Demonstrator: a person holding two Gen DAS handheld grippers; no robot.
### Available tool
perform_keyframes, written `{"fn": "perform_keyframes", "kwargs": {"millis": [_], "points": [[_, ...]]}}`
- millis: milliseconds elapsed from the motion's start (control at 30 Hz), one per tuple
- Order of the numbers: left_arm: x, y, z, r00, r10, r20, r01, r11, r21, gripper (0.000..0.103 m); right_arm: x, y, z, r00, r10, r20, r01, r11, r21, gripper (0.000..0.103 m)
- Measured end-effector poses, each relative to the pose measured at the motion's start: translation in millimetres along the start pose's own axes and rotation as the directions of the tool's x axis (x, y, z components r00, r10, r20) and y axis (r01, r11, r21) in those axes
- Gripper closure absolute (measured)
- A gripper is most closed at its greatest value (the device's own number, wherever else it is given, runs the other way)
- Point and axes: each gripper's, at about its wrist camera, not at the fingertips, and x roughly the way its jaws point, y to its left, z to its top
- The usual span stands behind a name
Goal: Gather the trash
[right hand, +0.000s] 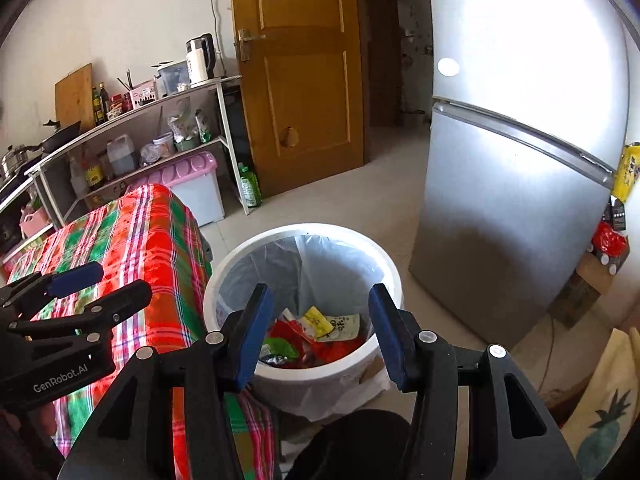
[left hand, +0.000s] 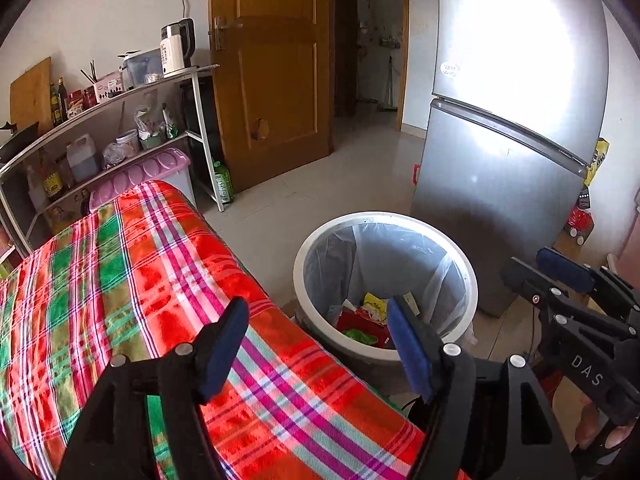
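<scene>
Nearest, the left gripper is held with its blue-padded fingers apart and nothing between them, above the near edge of the plaid tablecloth. The right gripper is likewise spread wide and empty, positioned over the near rim of the trash bin. Each tool is seen in the other's view, the right one at the far right edge of the left camera, the left one above the cloth at the left of the right camera.

Just right of the table, the white bin is lined with a translucent bag. The trash, red, yellow and green wrappers, is seen lying at the bin's bottom.

Right of the bin, a silver refrigerator is noted. Farther left, a shelf rack with bottles and a kettle stands against the wall. A wooden door is seen at the far side.
</scene>
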Motion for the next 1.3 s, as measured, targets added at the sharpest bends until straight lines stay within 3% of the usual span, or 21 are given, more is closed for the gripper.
{"fn": "perform_keyframes", "kwargs": {"millis": [200, 400, 1300], "points": [[-22, 4, -13, 0.998, 0.054, 0.038, -0.053, 0.998, -0.016, 0.029, -19, 11, -11, 0.999, -0.019, 0.034, 0.020, 1.000, -0.022, 0.052], [-41, 6, -23, 0.996, 0.060, 0.067, -0.058, 0.998, -0.030, 0.027, -28, 22, -23, 0.999, -0.004, 0.038, 0.005, 0.999, -0.038, 0.052], [-34, 9, -26, 0.998, 0.057, 0.023, -0.056, 0.996, -0.063, 0.025, -26, 14, -22, 0.999, -0.003, 0.035, 0.003, 1.000, 0.013, 0.052]]}}
